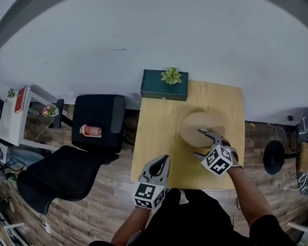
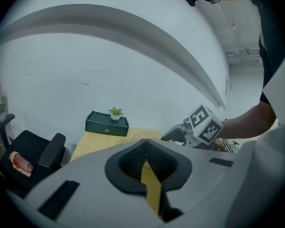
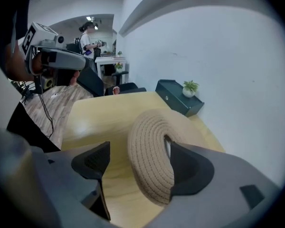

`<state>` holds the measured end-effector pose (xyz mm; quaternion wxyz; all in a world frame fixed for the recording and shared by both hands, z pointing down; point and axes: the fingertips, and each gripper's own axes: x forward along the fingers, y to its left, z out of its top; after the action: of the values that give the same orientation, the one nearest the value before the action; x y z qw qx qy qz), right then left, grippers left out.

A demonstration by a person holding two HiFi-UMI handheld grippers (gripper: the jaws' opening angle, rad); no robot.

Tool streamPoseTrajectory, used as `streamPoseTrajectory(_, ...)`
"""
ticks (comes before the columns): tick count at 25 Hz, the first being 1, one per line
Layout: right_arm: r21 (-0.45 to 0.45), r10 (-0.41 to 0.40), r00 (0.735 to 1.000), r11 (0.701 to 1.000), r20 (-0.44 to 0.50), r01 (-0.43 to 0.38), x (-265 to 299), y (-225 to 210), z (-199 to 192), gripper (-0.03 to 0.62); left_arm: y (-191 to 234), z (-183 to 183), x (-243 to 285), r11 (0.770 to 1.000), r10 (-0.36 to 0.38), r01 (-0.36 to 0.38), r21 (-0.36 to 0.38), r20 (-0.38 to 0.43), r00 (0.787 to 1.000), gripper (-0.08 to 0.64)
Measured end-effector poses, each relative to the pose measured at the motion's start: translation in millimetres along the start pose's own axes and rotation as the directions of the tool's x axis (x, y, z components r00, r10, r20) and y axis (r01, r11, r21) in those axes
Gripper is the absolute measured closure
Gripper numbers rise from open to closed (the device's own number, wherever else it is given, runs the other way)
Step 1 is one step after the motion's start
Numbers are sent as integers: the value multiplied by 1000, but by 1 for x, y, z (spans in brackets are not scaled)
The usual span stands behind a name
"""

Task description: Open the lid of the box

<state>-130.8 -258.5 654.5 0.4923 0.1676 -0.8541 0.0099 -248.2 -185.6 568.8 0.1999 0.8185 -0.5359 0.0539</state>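
Grasping stage: the right hand-held gripper [image 1: 199, 143], jaws apart, straddles the 6 o'clock rim of the woven lid [image 1: 197, 123] (left hand-held gripper [image 1: 164, 161] closed, empty); next it likely needs to clamp and lift.

Wooden table [image 1: 159, 137]: woven round box [image 1: 201, 128] right of centre. Dark green box [image 1: 164, 88] at far edge, small plant [image 1: 171, 76] on top.
Right gripper [image 1: 198, 144]: jaws apart, at woven box's near side; contact not discernible.
Left gripper [image 1: 164, 162]: over near-left table edge, jaws appear together.
Black chair [image 1: 95, 119] left of table, reddish item [image 1: 91, 131] on seat.
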Motion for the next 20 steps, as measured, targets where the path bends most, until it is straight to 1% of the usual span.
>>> streamPoseTrajectory(3,-19,29,997,999,-69,-30,13,-2,-6,178,4,-8,1,1000,-2,2,-7,-8,1000,541)
streamPoseTrajectory(6,-51,38,991,998,-125,-44,26,-7,-10,178,10,-12,4,1000,-2,2,-2,-16,1000,541)
streamPoseTrajectory(9,-87,47,985,994,-169,-62,37,-7,-14,176,15,-12,5,1000,5,-5,15,-17,1000,541)
streamPoseTrajectory(12,-109,46,977,992,-208,-70,43,-9,-19,178,17,-7,3,999,11,-11,42,1,1000,541)
streamPoseTrajectory(14,-115,47,973,991,-226,-75,45,-10,-21,190,18,-3,-1,998,15,-16,62,20,1000,541)
streamPoseTrajectory(16,-121,49,972,990,-229,-78,47,-11,-20,234,19,0,-6,998,17,-19,59,34,999,541)
streamPoseTrajectory(20,-140,55,972,986,-229,-89,46,-10,-19,242,14,-4,-8,999,12,-14,38,30,999,541)
